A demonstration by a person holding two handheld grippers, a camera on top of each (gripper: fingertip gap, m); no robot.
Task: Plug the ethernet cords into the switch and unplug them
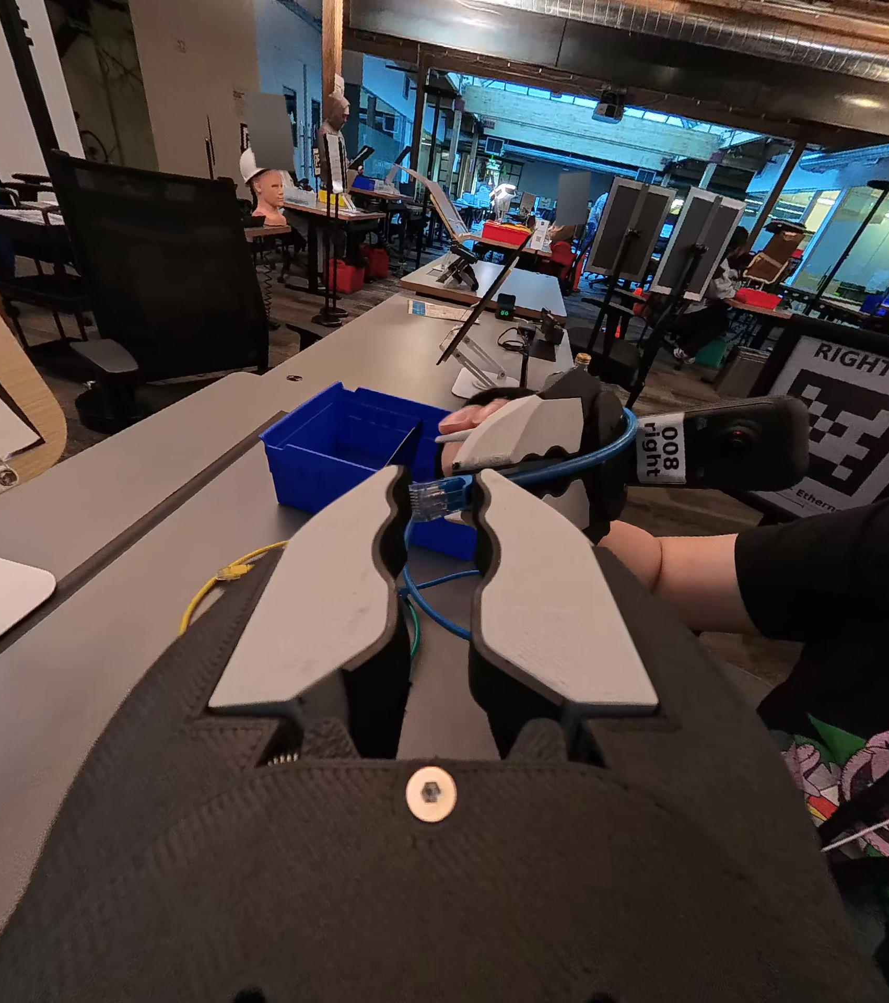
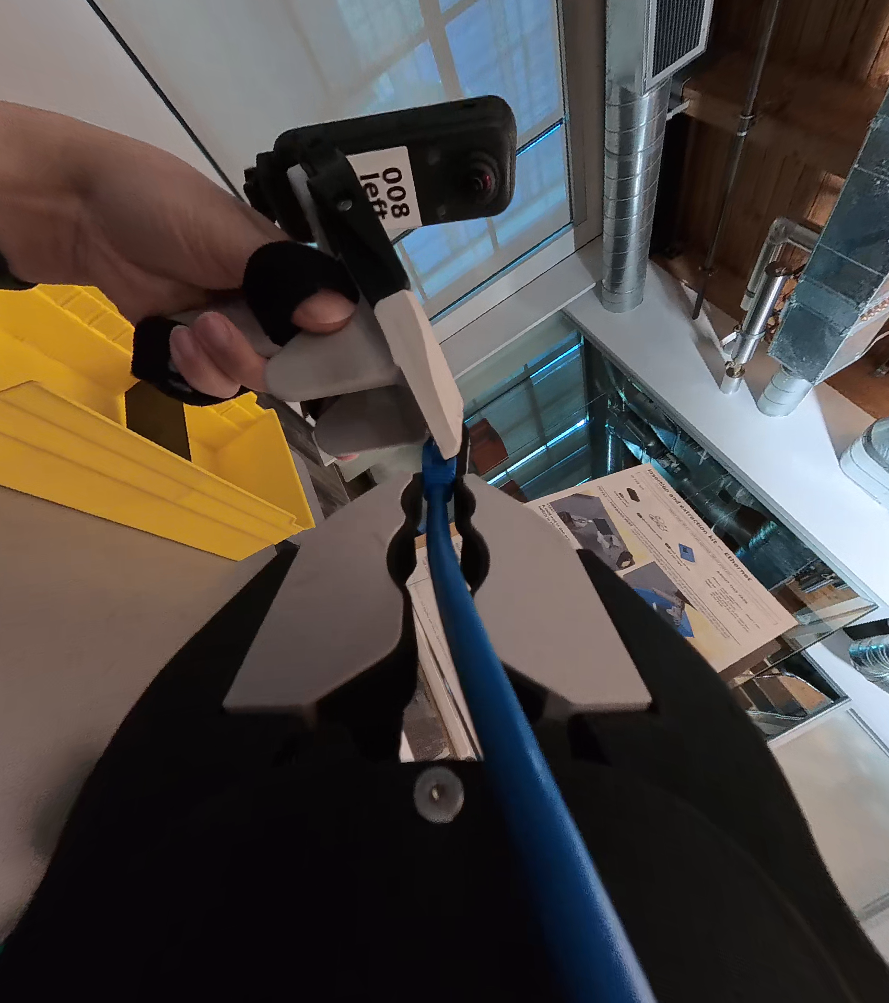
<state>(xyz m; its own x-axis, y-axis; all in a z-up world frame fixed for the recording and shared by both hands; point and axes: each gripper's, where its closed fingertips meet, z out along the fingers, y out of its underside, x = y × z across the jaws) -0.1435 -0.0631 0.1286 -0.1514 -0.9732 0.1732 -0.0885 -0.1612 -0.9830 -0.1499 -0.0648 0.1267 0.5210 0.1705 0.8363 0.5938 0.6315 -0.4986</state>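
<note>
This is a large open-plan lab or maker-style workshop inside a converted industrial building. Long grey benches (image 1: pixel 122 505) run back in rows, with black mesh office chairs (image 1: pixel 160 271) pulled up beside them and more desks beyond. A mannequin head (image 1: pixel 268 198) sits on a far desk, and red bins (image 1: pixel 505 230) and a blue bin (image 1: pixel 344 445) hold parts. Grey panels on stands (image 1: pixel 629 230) rise among the desks, and a person (image 1: pixel 713 304) sits working at the right. Overhead run bare silver ducts (image 2: pixel 629 179), wooden beams (image 1: pixel 332 49) and a projector (image 1: pixel 608 106). A printed instruction sheet (image 2: pixel 665 559) stands at the bench's edge, and a large square marker board (image 1: pixel 860 429) leans nearby.
</note>
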